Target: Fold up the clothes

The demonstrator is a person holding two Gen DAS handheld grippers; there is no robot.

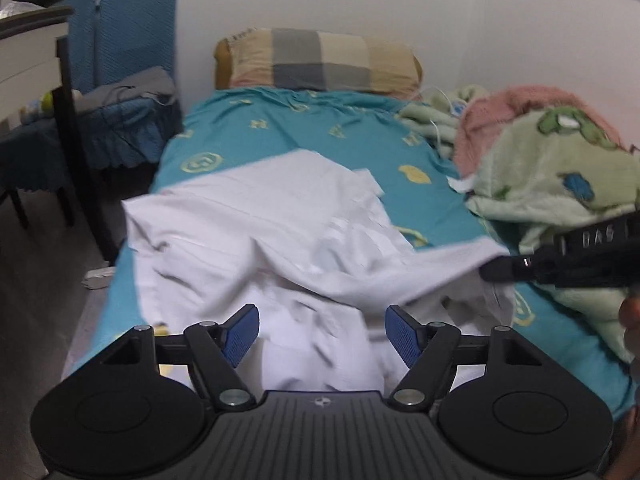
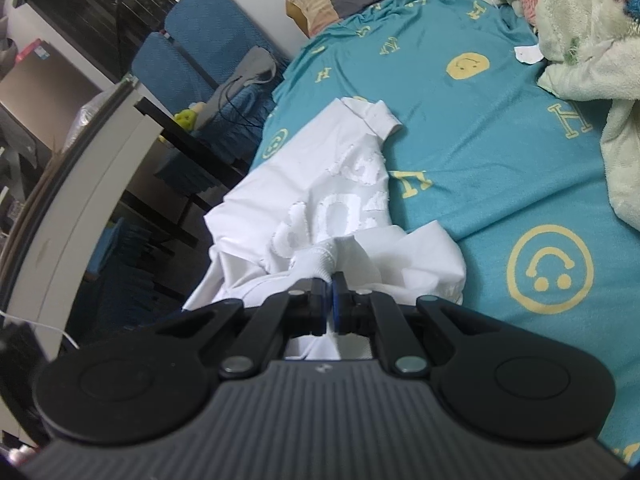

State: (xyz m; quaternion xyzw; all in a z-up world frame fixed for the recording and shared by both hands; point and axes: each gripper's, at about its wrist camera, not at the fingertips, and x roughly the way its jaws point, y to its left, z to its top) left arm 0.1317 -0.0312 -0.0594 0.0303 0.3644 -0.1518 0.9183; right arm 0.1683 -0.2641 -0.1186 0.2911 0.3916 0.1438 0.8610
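From what I could see, the folding was only partly done: the white garment [image 1: 256,232] lay on the bed [image 1: 304,136] over its teal sheet, one portion turned across itself with the textured print facing up, but the near end was bunched and rumpled, so I judged that flattening and at least one more fold remained. My left tongs [image 1: 322,336] stood wide apart with nothing between the blue pads, hanging just above the crumpled near edge of the cloth without touching it. My right tongs [image 2: 329,298] were pressed together on a gathered ridge of the same garment, which rose into them from the bed; in the left wrist view they held that edge lifted off to the right. A green blanket [image 1: 560,176] lay heaped beside the garment.
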